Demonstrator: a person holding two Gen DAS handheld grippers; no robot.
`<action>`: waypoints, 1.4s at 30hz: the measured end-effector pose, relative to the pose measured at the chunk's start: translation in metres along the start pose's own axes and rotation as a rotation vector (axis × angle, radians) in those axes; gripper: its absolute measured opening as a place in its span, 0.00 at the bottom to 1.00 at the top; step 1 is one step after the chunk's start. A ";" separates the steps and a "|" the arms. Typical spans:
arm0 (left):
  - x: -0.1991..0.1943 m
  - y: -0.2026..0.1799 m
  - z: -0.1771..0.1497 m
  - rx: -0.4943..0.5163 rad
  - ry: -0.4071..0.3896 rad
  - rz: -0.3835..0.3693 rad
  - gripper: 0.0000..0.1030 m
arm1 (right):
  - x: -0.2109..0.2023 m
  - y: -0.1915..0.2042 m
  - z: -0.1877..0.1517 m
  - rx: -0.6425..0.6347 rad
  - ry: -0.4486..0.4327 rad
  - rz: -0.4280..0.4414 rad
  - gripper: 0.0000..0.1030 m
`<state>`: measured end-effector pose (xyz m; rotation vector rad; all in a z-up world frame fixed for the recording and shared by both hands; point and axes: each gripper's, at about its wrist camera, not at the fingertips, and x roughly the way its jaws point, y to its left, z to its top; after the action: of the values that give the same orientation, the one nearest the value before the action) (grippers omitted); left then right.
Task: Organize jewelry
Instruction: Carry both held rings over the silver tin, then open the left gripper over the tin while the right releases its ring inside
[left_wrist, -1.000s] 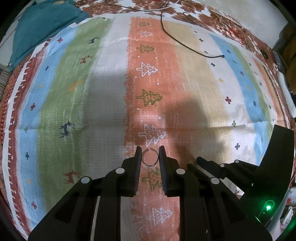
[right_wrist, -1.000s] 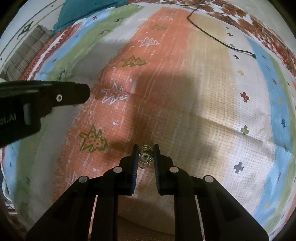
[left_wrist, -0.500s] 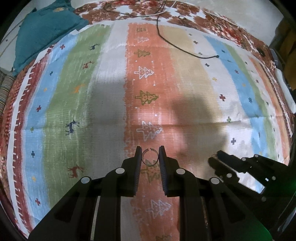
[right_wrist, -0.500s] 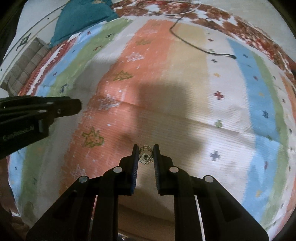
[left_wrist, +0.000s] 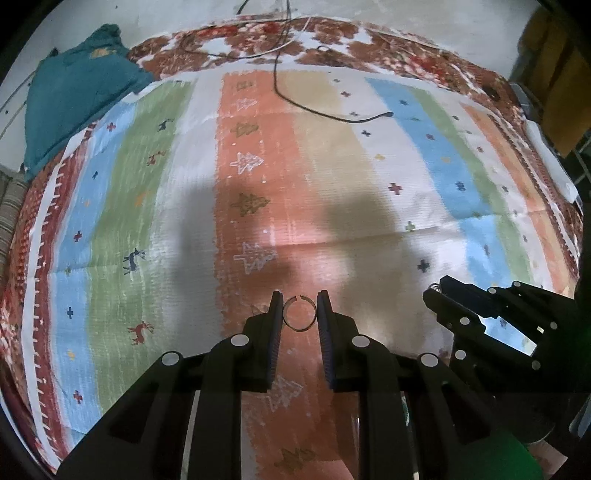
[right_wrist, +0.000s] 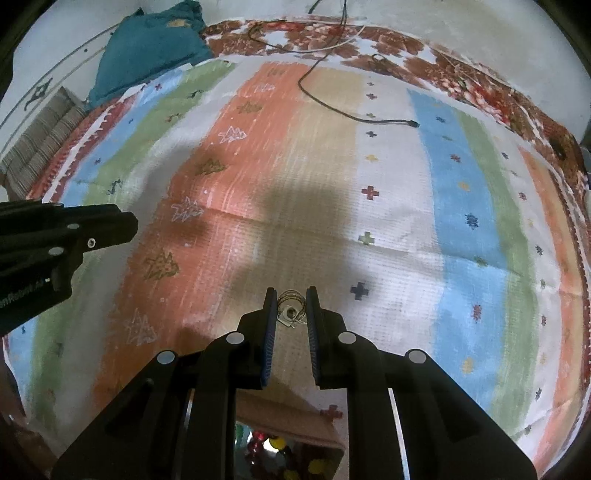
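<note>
My left gripper (left_wrist: 300, 308) is shut on a thin open metal ring (left_wrist: 300, 313), held up off the striped cloth (left_wrist: 184, 206). In the right wrist view my right gripper (right_wrist: 291, 306) is shut on a small wire-wound ring with a round setting (right_wrist: 291, 311), also lifted above the cloth. The right gripper (left_wrist: 437, 295) shows at the lower right of the left wrist view, and the left gripper's fingers (right_wrist: 110, 225) reach in from the left edge of the right wrist view. A cardboard box (right_wrist: 295, 424) holding coloured beads lies under the right gripper.
A black cable (left_wrist: 325, 114) runs across the far part of the cloth. A teal pillow (left_wrist: 77, 96) lies at the far left corner, with a striped cushion (right_wrist: 40, 144) beside it. Dark and yellow furniture (left_wrist: 554, 81) stands at the right edge.
Both grippers have risen from the cloth with their rings still held; the patterns look smaller and more of the far edge shows. The box of beads has come into the right wrist view.
</note>
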<state>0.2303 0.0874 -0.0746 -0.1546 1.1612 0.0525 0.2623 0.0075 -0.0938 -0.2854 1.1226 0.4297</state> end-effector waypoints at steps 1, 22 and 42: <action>-0.001 -0.002 -0.001 0.004 -0.002 -0.003 0.18 | -0.002 -0.002 -0.002 0.003 -0.003 0.000 0.16; -0.040 -0.030 -0.039 0.052 -0.059 -0.042 0.18 | -0.044 -0.030 -0.039 0.069 -0.047 0.030 0.16; -0.072 -0.051 -0.077 0.052 -0.116 -0.099 0.18 | -0.077 -0.023 -0.076 0.059 -0.068 0.072 0.16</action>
<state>0.1379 0.0281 -0.0332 -0.1604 1.0372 -0.0555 0.1840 -0.0601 -0.0551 -0.1778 1.0790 0.4659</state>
